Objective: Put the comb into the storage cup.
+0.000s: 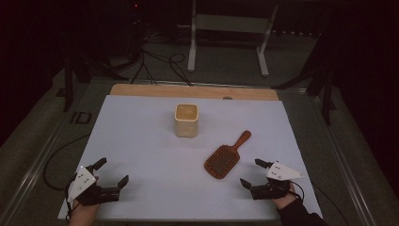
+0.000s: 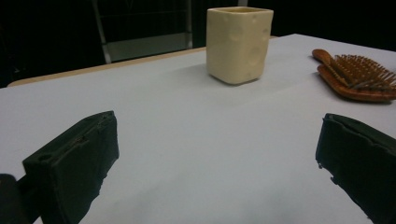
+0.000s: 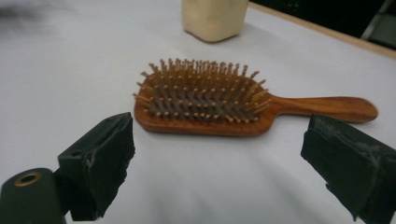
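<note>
Right gripper (image 1: 254, 173), at the lower right of the high view, rests on the white sheet (image 1: 141, 141) with jaws spread and nothing between them; the hairbrush (image 1: 225, 157) lies bristles-up just beyond it, right of centre, untouched. Left gripper (image 1: 109, 172), lower left, is likewise spread and holds nothing. The cream cup (image 1: 186, 120) stands upright at the centre, well apart from the brush; nothing shows inside it. Judged stage: outset, with grasping and any placing of the brush still to do.
</note>
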Action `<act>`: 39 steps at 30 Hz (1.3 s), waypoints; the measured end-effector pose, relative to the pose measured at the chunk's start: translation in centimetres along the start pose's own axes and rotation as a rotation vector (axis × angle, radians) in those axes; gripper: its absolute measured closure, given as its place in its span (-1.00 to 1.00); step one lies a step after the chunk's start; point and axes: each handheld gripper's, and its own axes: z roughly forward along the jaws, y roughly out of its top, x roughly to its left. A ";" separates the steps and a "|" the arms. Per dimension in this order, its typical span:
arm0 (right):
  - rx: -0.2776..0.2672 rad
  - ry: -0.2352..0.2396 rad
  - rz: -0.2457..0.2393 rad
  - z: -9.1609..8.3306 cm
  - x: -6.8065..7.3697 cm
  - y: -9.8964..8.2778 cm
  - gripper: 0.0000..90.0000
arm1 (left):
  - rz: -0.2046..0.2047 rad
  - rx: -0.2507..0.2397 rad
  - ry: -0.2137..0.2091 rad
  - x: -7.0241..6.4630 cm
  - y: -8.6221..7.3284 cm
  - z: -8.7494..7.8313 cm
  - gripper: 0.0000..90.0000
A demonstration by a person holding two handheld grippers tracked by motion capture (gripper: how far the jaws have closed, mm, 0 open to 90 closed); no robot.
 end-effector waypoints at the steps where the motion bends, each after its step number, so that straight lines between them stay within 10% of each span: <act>1: 0.000 0.000 0.000 0.0 0.0 0.0 -0.81 | 0.000 0.000 0.000 0.0 0.0 0.0 -1.00; 19: 0.054 0.061 -0.044 -0.4 1.6 1.5 -0.81 | 0.012 0.001 -0.018 -0.2 0.1 0.2 -1.00; 39: -0.012 0.067 -0.102 -2.7 0.8 6.8 -0.81 | 0.009 -0.004 -0.032 -0.3 0.1 0.2 -1.00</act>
